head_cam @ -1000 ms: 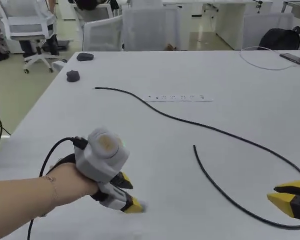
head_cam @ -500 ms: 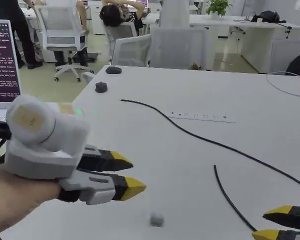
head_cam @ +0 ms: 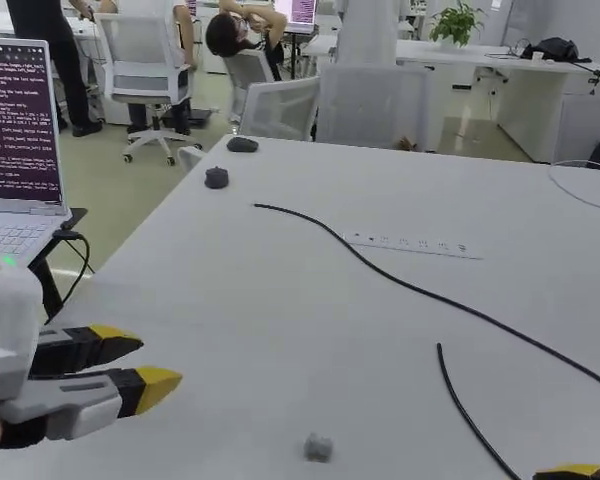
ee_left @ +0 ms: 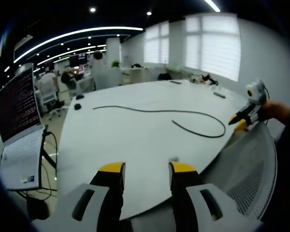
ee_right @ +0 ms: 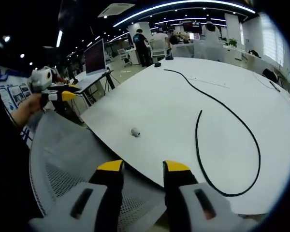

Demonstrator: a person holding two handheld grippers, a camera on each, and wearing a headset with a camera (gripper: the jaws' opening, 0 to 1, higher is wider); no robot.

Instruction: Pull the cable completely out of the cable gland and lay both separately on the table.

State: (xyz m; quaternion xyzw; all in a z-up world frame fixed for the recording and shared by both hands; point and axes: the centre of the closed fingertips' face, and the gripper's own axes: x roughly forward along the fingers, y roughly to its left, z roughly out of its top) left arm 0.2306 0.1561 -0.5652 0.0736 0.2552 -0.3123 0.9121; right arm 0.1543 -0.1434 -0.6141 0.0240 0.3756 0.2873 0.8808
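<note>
Cable gland [head_cam: 318,448], small and grey, lies alone on the white table [head_cam: 280,330] near its front edge, between the left gripper [head_cam: 152,362] and the right gripper [ee_right: 142,166], both with jaws apart and empty. Beyond it, the black cable [head_cam: 420,293] snakes across the tabletop, clear of the gland.

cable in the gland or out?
Out. The cable gland lies by itself on the table, clear of the cable, whose near end rests free.
</note>
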